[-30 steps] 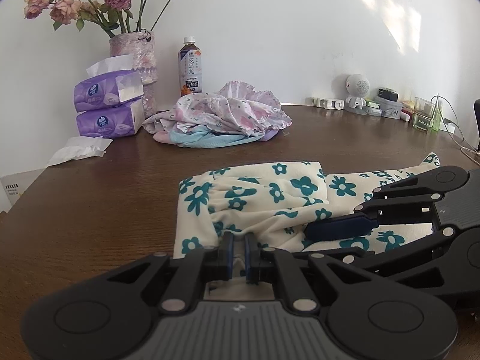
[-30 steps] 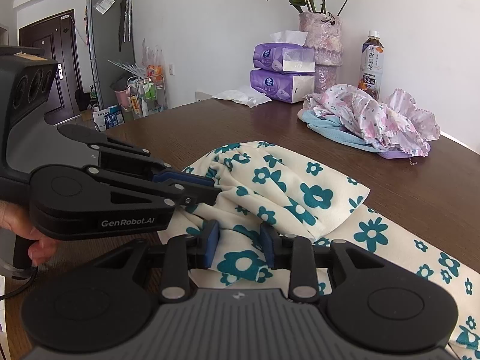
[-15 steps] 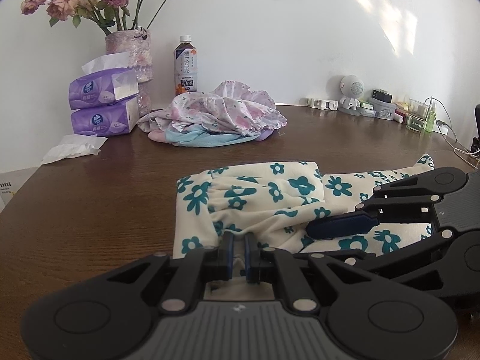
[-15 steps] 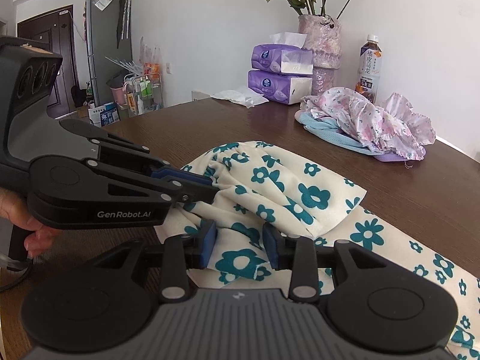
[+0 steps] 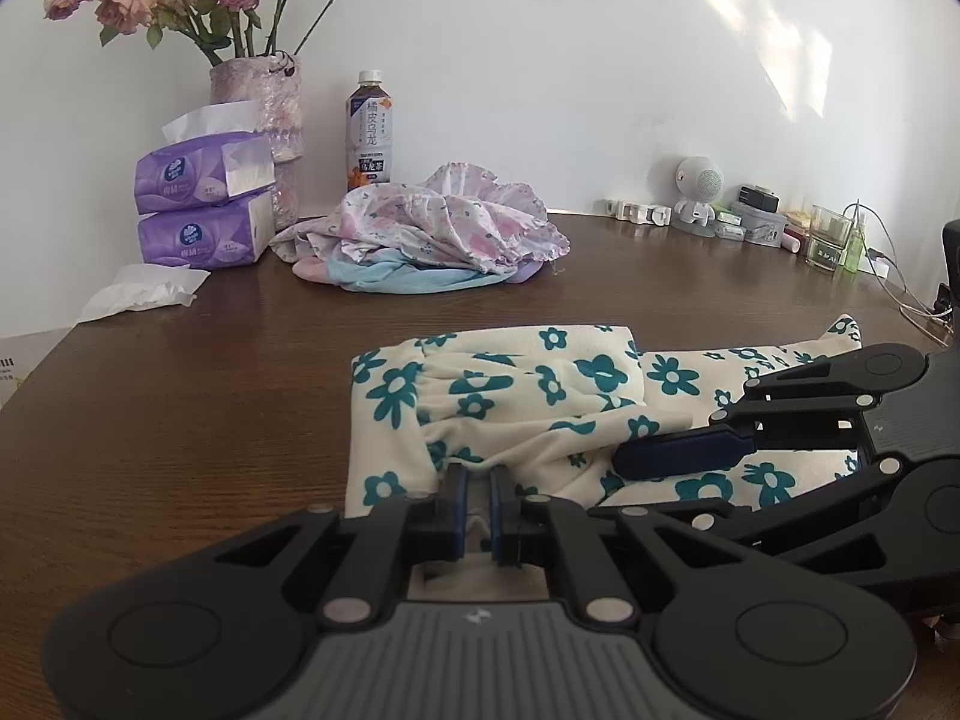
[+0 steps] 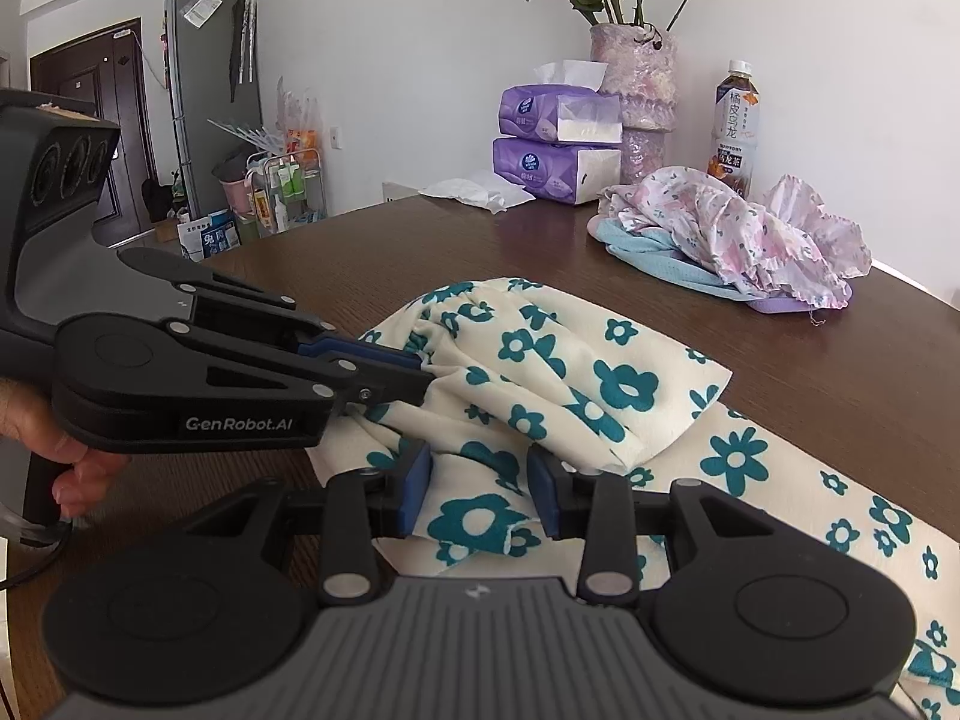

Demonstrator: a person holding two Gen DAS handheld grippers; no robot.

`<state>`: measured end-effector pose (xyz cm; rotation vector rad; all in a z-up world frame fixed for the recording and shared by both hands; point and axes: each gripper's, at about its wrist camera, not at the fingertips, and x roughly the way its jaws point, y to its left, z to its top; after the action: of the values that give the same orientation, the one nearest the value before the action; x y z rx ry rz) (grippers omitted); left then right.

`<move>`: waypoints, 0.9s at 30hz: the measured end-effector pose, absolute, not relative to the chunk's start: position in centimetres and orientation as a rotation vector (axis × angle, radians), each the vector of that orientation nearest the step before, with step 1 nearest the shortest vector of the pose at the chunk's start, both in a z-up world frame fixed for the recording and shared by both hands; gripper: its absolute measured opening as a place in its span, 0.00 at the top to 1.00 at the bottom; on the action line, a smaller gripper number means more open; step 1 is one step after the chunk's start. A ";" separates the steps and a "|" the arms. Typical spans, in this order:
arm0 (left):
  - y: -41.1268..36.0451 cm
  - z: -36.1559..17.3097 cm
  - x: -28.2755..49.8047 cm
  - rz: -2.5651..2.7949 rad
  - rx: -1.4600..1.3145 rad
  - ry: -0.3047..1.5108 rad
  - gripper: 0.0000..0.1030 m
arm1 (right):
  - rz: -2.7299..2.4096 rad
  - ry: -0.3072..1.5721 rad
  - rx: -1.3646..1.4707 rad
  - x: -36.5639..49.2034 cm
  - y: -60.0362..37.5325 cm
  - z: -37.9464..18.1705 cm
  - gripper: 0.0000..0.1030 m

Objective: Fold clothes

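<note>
Near table edge: floral garment [image 5: 528, 396], long axis running right. My left gripper [image 5: 478, 501] pinches its near hem; right gripper [image 6: 480, 495], just beside, straddles cloth, apparently unclamped.

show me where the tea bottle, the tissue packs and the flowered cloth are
tea bottle [image 5: 370, 131], left wrist view, on its label.
tissue packs [image 5: 192, 177], left wrist view, front of the upper pack.
flowered cloth [image 6: 600, 372], right wrist view, on the folded-over top layer.
</note>
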<state>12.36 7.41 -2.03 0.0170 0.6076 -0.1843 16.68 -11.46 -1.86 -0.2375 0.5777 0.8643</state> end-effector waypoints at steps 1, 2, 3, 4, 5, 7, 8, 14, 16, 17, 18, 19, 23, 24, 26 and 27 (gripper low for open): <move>7.5 -2.0 12.4 -0.186 0.013 0.608 0.96 | 0.868 0.569 -0.251 16.4 -11.5 -1.9 0.64; 7.6 -2.0 12.4 -0.188 0.010 0.608 0.96 | 0.867 0.567 -0.263 16.2 -11.5 -1.7 0.64; 7.6 -2.0 12.4 -0.190 0.007 0.609 0.96 | 0.866 0.566 -0.276 16.0 -11.6 -1.5 0.64; 7.7 -2.0 12.4 -0.193 0.006 0.609 0.96 | 0.866 0.567 -0.278 15.8 -11.7 -1.2 0.64; 7.7 -2.0 12.5 -0.195 0.006 0.610 0.96 | 0.867 0.564 -0.273 15.6 -11.8 -0.8 0.64; 7.8 -1.9 12.5 -0.201 0.007 0.610 0.96 | 0.869 0.547 -0.258 15.3 -12.0 -0.1 0.64; 7.8 -1.9 12.5 -0.204 0.005 0.610 0.96 | 0.870 0.538 -0.258 15.2 -11.9 0.2 0.64; 8.4 -2.0 12.5 -0.230 -0.019 0.610 0.96 | 0.845 0.511 -0.287 15.9 -10.3 1.0 0.64; 8.8 -2.0 12.6 -0.240 -0.039 0.610 0.95 | 0.841 0.515 -0.294 16.3 -9.7 1.0 0.64; 9.0 -2.1 12.6 -0.246 -0.052 0.610 0.95 | 0.839 0.516 -0.301 16.5 -9.4 1.0 0.64; 9.2 -2.1 12.6 -0.254 -0.062 0.611 0.95 | 0.837 0.515 -0.311 16.6 -9.2 1.0 0.64; 9.4 -2.0 12.7 -0.265 -0.067 0.614 0.95 | 0.836 0.516 -0.321 16.7 -8.9 1.0 0.64; 10.4 -1.1 12.9 -0.342 -0.067 0.627 0.93 | 0.823 0.550 -0.357 17.9 -8.1 0.4 0.64; 10.8 -0.7 13.0 -0.369 -0.073 0.628 0.92 | 0.827 0.568 -0.355 18.2 -8.0 0.2 0.64; 11.9 0.0 13.3 -0.440 -0.099 0.628 0.90 | 0.838 0.601 -0.354 18.8 -7.9 0.0 0.64; 12.5 0.4 13.5 -0.475 -0.116 0.626 0.90 | 0.844 0.615 -0.356 19.0 -7.8 0.0 0.64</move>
<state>13.48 12.50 0.36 -0.1161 0.6262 -0.4748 18.98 -7.83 0.01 -0.3555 0.6152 0.8442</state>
